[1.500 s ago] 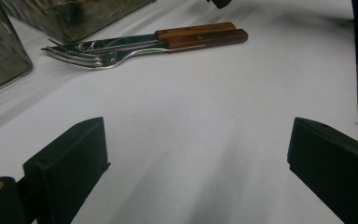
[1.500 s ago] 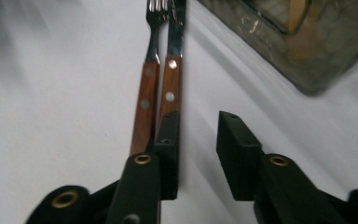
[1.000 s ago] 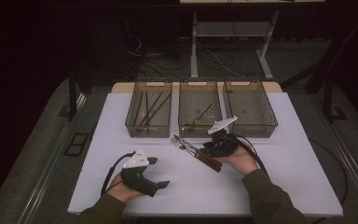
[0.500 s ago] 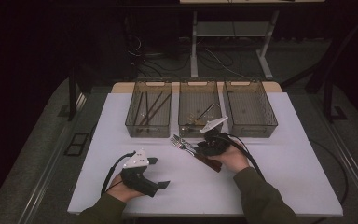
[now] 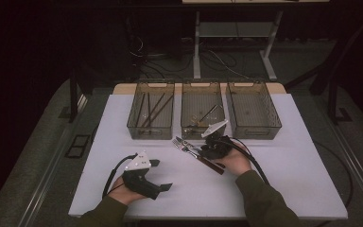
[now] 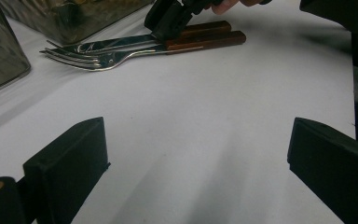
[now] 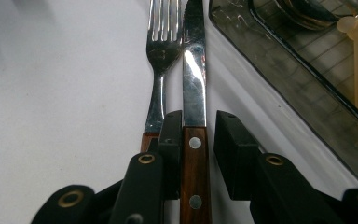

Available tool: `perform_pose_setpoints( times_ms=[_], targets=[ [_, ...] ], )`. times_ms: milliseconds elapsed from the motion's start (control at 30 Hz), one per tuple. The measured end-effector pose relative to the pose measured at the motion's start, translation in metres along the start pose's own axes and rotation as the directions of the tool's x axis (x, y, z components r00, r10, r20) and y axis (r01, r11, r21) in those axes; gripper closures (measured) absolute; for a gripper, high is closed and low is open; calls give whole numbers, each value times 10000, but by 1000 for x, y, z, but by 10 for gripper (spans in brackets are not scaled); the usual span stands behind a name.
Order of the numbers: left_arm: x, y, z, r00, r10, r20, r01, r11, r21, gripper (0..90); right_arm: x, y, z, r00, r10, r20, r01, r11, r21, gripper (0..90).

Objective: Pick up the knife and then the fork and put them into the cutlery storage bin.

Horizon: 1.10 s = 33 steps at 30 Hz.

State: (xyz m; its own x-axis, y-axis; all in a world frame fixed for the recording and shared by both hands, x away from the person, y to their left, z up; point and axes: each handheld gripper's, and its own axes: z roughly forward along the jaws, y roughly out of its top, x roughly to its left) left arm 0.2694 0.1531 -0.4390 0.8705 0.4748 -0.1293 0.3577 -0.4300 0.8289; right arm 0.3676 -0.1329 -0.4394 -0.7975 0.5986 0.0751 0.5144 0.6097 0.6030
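Note:
A knife [image 7: 195, 93] and a fork [image 7: 161, 60], both with brown wooden handles, lie side by side on the white table [image 5: 288, 179], just in front of the middle bin [image 5: 196, 135]. My right gripper [image 7: 198, 135] is down on the table with one jaw on each side of the knife's handle. The left jaw touches the handle, and a thin gap remains at the right jaw. In the high view this gripper [image 5: 207, 150] sits over the cutlery. My left gripper [image 5: 161, 174] rests open on the table at the front left, its jaws [image 6: 198, 163] wide apart with nothing between them.
Three clear bins stand in a row at the back. The left bin [image 5: 133, 127] holds dark sticks, the middle one holds some cutlery, and the right bin [image 5: 274, 120] looks empty. Bare white table lies between the two grippers.
My right gripper has moved left and down onto the cutlery, so its jaws now straddle the knife's handle. The left gripper has stayed in place.

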Motion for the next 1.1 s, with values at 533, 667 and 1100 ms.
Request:
perform_pose_setpoints(
  times_ms=[533,667,1100],
  targets=[
    [0,0,0,10000,26,16,-26,10000,-19,41,8,-1,2,9989,-50,467,56,9999,-144,683],
    [0,0,1,10000,12,14,-12,10000,-21,41,11,-4,3,9978,-203,625,222,9993,-295,689],
    [-1,0,1,10000,8,29,-8,10000,69,43,13,-15,4,9968,-182,773,264,9939,-1071,764]
  ],
)
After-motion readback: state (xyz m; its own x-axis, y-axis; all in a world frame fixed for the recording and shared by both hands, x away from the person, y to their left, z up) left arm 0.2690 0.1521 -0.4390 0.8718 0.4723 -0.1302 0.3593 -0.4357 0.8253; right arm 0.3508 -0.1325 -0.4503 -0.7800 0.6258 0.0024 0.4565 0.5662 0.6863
